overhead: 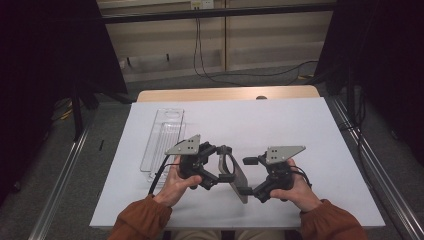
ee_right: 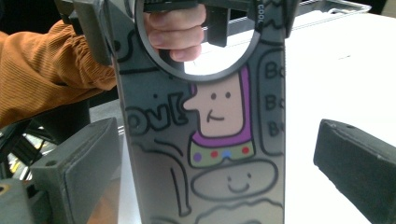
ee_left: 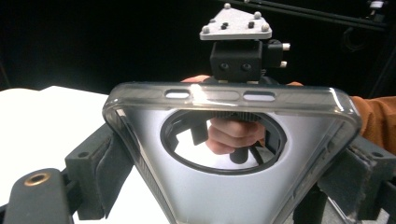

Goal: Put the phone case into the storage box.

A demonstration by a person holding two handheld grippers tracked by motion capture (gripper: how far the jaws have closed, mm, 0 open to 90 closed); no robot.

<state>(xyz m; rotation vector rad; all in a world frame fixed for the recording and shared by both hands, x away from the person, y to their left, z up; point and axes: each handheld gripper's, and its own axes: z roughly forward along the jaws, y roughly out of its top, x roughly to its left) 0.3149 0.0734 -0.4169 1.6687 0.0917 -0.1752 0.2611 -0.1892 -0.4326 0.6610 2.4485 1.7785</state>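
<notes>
A translucent grey phone case (overhead: 239, 181) with a round ring cut-out hangs above the table between both hands. My left gripper (overhead: 225, 164) is shut on it; in the left gripper view both pads press the sides of the case (ee_left: 229, 200). My right gripper (overhead: 247, 176) straddles the other end, open. In the right gripper view the case (ee_right: 210, 140) shows cartoon drawings; the left pad (ee_right: 88, 172) sits close to its edge and the right pad (ee_right: 359, 172) stands clear of it. Fingers of the person's left hand (ee_right: 175, 32) show through the ring.
A long clear plastic tray (overhead: 162, 140) lies on the white sheet (overhead: 280, 125) to the left of my left gripper. The wooden table edge (overhead: 225, 93) is at the back. Metal rails run along both sides, and cables lie on the floor beyond.
</notes>
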